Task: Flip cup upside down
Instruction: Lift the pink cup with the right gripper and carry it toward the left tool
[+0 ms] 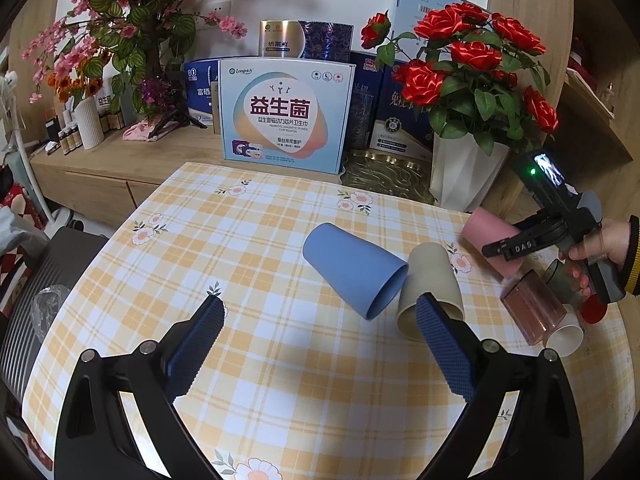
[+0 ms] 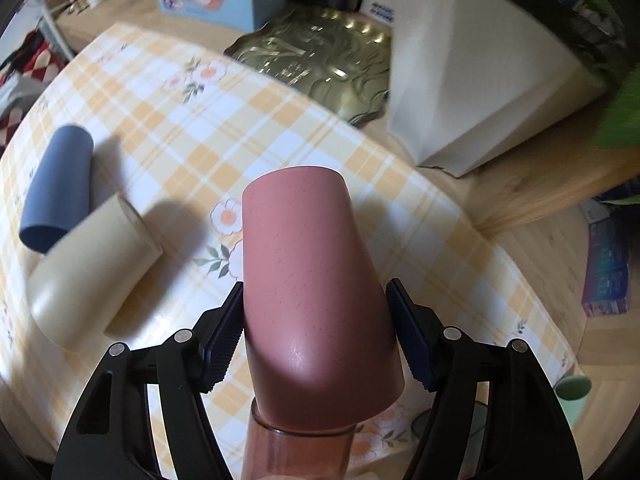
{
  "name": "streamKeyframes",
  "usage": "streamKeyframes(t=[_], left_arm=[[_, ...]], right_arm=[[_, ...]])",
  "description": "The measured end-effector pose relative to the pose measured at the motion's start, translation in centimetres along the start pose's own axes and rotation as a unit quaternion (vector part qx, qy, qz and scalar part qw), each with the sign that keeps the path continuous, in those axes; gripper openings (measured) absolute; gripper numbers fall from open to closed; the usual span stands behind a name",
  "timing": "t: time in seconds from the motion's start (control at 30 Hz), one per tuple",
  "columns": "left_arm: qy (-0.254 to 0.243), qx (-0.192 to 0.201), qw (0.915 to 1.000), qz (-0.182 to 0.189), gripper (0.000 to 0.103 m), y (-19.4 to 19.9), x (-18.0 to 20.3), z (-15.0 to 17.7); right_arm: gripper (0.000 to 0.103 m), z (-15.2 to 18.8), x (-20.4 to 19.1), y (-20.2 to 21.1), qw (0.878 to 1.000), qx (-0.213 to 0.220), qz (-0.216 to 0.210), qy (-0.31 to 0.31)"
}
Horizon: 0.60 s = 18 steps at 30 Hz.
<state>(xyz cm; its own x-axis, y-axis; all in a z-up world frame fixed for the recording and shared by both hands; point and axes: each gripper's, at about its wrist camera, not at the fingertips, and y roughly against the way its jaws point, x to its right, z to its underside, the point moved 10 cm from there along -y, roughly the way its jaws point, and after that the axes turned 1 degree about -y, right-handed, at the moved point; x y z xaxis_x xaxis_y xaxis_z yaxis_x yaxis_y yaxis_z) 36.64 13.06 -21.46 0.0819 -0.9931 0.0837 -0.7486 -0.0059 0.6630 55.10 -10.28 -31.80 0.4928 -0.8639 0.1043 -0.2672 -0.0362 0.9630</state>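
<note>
My right gripper (image 2: 316,334) is shut on a pink cup (image 2: 312,280), its pads pressed on both sides; the cup is tilted, base pointing away, above the checked table. In the left wrist view the same pink cup (image 1: 486,238) hangs in the right gripper (image 1: 502,250) at the right. A blue cup (image 1: 352,270) and a beige cup (image 1: 430,290) lie on their sides mid-table; they also show in the right wrist view, blue (image 2: 56,192) and beige (image 2: 88,272). My left gripper (image 1: 320,340) is open and empty, just in front of them.
A clear pinkish tumbler (image 1: 532,306) and a white cup (image 1: 566,338) lie at the table's right edge. A white vase of red roses (image 1: 464,168), a gold tray (image 1: 384,174) and boxes (image 1: 286,110) stand behind the yellow checked tablecloth (image 1: 240,248).
</note>
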Motion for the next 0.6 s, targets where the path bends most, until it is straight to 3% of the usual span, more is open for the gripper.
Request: streamKeyframes(t=[0.27, 0.6], left_arm=[[0.001, 0.01, 0.9998, 0.016, 0.094, 1.8, 0.7, -0.3], [-0.017, 0.013, 0.9982, 0.056, 0.094, 5.1, 3.6, 1.8]], right_arm=[[0.067, 1.5, 0.7, 6.1, 0.997, 0.049, -0.003, -0.064], [0.067, 12.4, 0.1, 13.5, 0.977, 0.081, -0.014, -0.198]])
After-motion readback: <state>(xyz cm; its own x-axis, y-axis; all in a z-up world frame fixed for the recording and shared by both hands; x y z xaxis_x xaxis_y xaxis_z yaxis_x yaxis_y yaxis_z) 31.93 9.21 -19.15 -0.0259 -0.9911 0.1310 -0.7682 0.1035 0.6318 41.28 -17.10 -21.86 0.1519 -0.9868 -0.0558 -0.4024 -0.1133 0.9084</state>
